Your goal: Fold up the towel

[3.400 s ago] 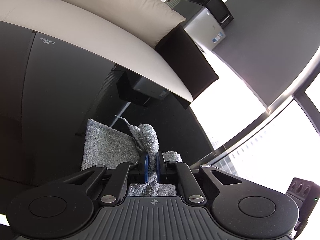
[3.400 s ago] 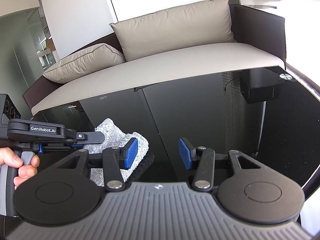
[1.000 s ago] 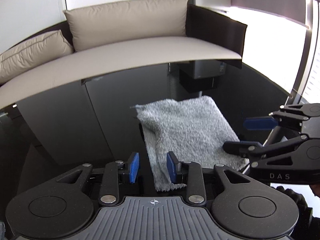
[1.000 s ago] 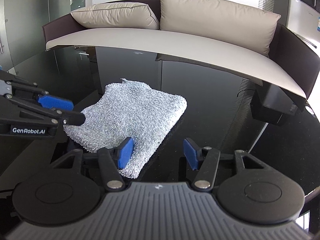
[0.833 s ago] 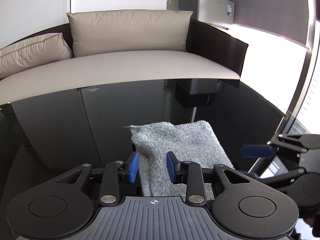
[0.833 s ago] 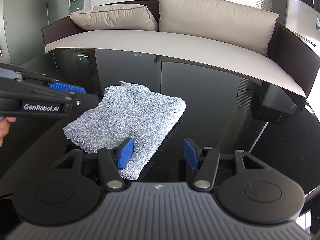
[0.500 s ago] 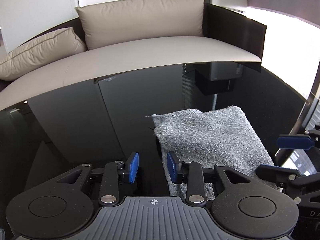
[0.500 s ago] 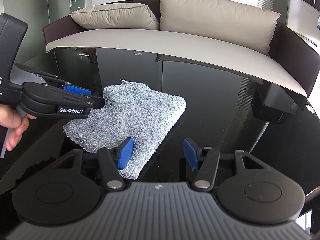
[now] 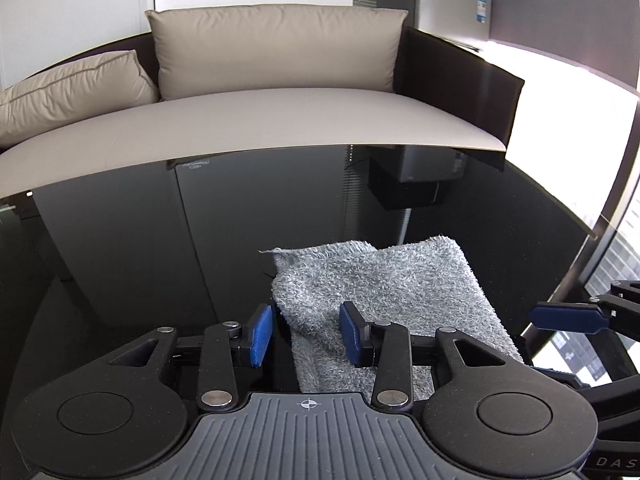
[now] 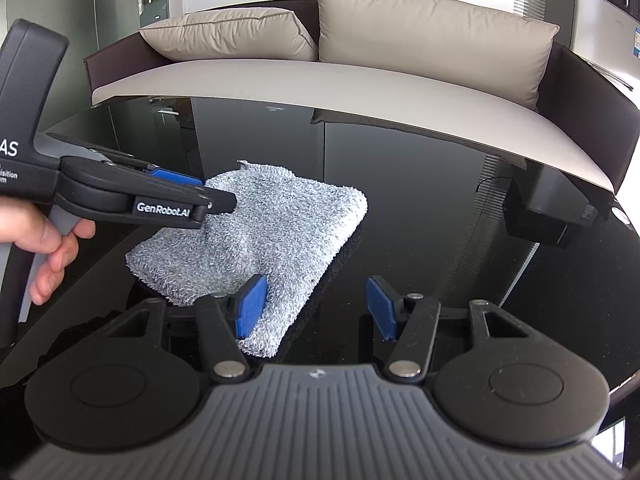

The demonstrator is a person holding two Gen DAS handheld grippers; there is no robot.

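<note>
A grey fluffy towel (image 9: 384, 284) lies folded into a thick rectangle on the black glossy table (image 9: 160, 260); it also shows in the right wrist view (image 10: 280, 224). My left gripper (image 9: 306, 338) is open and empty, its jaws straddling the towel's near left edge. From the right wrist view the left gripper (image 10: 200, 200) hovers over the towel's left side. My right gripper (image 10: 316, 306) is open and empty, with its left pad over the towel's near right corner. It shows at the right edge of the left wrist view (image 9: 568, 322).
A beige sofa (image 9: 260, 116) with cushions runs along the table's far edge; it also shows in the right wrist view (image 10: 360, 76). A grey fridge (image 9: 436, 0) stands behind it. The table's right edge (image 9: 592, 232) curves near a bright window.
The left gripper released the towel earlier and opened. Over the last second it swung back toward the folded towel's left edge. The right gripper stayed open and nearly still.
</note>
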